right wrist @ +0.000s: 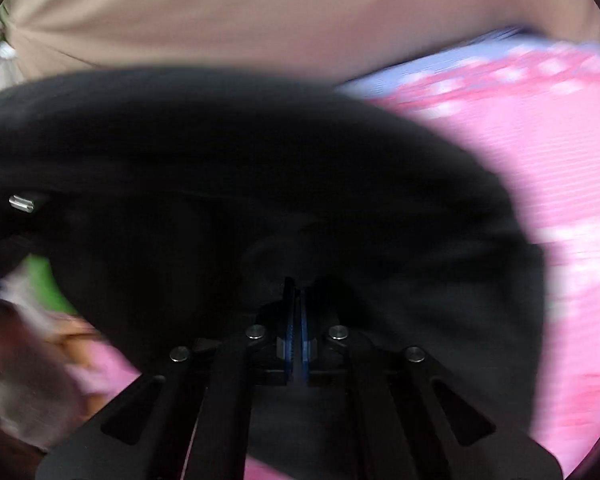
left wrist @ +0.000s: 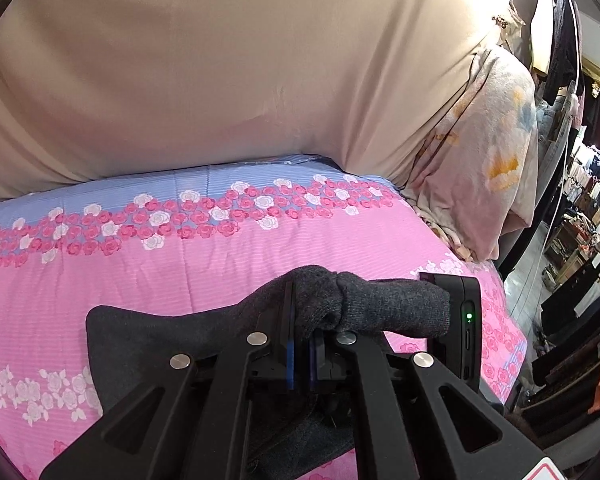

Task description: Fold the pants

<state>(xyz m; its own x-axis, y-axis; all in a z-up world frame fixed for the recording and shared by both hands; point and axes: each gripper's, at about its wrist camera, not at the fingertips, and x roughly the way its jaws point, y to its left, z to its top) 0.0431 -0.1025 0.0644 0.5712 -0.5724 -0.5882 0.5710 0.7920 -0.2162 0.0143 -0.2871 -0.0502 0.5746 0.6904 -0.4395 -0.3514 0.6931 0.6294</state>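
Pinching the dark grey pants [left wrist: 220, 328] with left gripper [left wrist: 302, 336] and right gripper [right wrist: 296, 320], both clamped on cloth, over the bed [left wrist: 180, 272]'s near edge. Carry both corners level; the right view is blurred.

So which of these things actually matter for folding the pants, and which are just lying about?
Part of the job:
- dark grey pants
- left hand-held gripper, shut on the pants
- right hand-held gripper, shut on the pants

Just lying about:
- pink floral bedsheet
- beige backdrop cloth
- pale floral pillow
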